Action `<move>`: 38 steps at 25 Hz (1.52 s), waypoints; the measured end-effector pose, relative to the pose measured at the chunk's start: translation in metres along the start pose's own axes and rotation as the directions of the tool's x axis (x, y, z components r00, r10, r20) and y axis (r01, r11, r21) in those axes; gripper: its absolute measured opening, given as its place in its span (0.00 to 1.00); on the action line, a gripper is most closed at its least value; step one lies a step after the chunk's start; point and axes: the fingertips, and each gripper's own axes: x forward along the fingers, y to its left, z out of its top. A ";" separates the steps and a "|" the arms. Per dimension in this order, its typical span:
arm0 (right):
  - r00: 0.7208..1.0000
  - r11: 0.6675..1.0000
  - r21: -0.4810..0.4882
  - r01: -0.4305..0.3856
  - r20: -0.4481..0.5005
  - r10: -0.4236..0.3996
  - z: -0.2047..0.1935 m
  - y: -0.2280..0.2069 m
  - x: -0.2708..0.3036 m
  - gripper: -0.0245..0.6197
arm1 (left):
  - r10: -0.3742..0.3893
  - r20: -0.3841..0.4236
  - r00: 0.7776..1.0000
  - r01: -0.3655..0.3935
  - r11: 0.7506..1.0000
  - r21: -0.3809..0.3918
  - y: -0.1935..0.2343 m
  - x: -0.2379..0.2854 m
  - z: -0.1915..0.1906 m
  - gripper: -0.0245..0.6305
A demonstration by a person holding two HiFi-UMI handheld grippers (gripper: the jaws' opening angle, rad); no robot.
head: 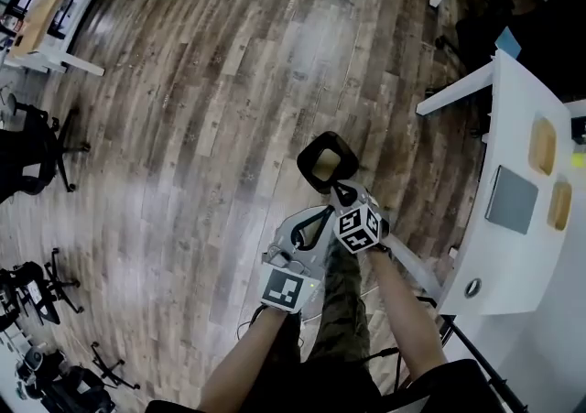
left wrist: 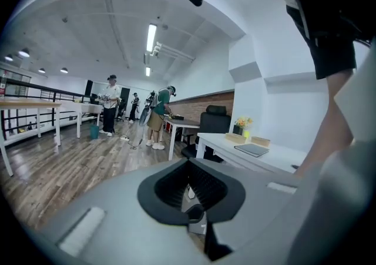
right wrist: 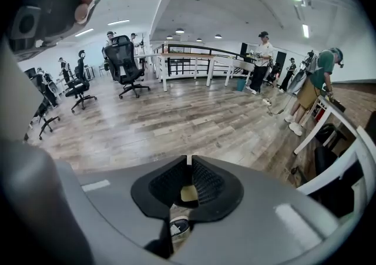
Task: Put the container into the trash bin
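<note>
Wood-plank flooring [head: 229, 81] spreads below the person, with a white desk [head: 513, 283] at the right. A tan container [head: 542, 146] lies on that desk, well apart from both grippers. The right gripper [right wrist: 188, 159] is clenched, tips together; I cannot identify a pale patch in the hollow behind them. The left gripper [left wrist: 188, 163] is clenched too, gripping nothing.

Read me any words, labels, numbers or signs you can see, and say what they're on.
None can be read.
Left marker cube and right marker cube: black-and-white square patterns, no letters or digits.
Grey slab on the white table: blank.
Round disc at the table's edge: too small to read.
</note>
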 end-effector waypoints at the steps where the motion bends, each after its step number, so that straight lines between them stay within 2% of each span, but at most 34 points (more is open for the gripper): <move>1: 1.000 1.000 0.007 0.007 0.008 -0.007 0.003 -0.001 -0.007 0.10 | -0.006 0.000 1.000 0.006 1.000 0.007 -0.002 0.000 0.004 0.02; 10: 0.994 0.996 0.057 0.074 0.078 -0.078 0.047 -0.021 -0.081 0.10 | -0.037 0.031 0.999 0.035 0.998 0.053 -0.013 -0.004 0.055 0.02; 21: 0.984 0.992 0.032 0.124 0.126 -0.127 0.097 -0.012 -0.148 0.10 | -0.052 0.112 0.992 0.038 0.992 0.121 -0.009 -0.018 0.116 0.02; 25: 0.976 0.986 0.066 0.151 0.146 -0.159 0.113 -0.010 -0.173 0.10 | -0.057 0.115 0.992 0.042 0.990 0.132 -0.008 -0.025 0.128 0.02; 38: 0.943 0.971 0.060 0.232 0.231 -0.239 0.174 -0.003 -0.231 0.10 | -0.080 0.187 0.979 0.043 0.980 0.193 -0.007 -0.048 0.183 0.02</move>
